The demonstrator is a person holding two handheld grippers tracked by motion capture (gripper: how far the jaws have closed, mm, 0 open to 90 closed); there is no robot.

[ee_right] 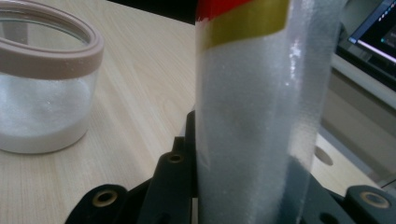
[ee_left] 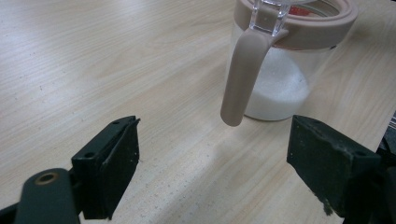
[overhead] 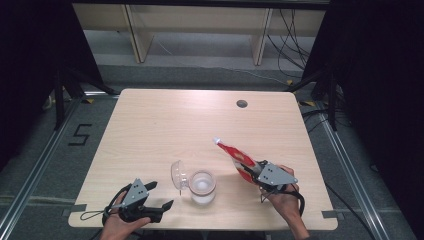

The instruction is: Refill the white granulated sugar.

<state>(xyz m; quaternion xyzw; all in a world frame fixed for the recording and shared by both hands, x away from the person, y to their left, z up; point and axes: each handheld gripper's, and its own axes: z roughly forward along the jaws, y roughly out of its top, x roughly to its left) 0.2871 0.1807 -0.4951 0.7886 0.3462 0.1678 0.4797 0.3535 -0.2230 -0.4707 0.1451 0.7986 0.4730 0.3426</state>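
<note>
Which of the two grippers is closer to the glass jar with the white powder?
Left. The left gripper, open, sits just left of the jar, beside its flipped-open lid; the right gripper, holding a packet, is farther off to the jar's right.

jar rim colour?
Beige-tan rim on the clear jar; clearest in the right gripper view.

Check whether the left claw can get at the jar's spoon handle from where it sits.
Probably yes. The left claw stands open with bare table ahead, and the spoon handle hangs down the jar on its near side, nothing between.
</note>
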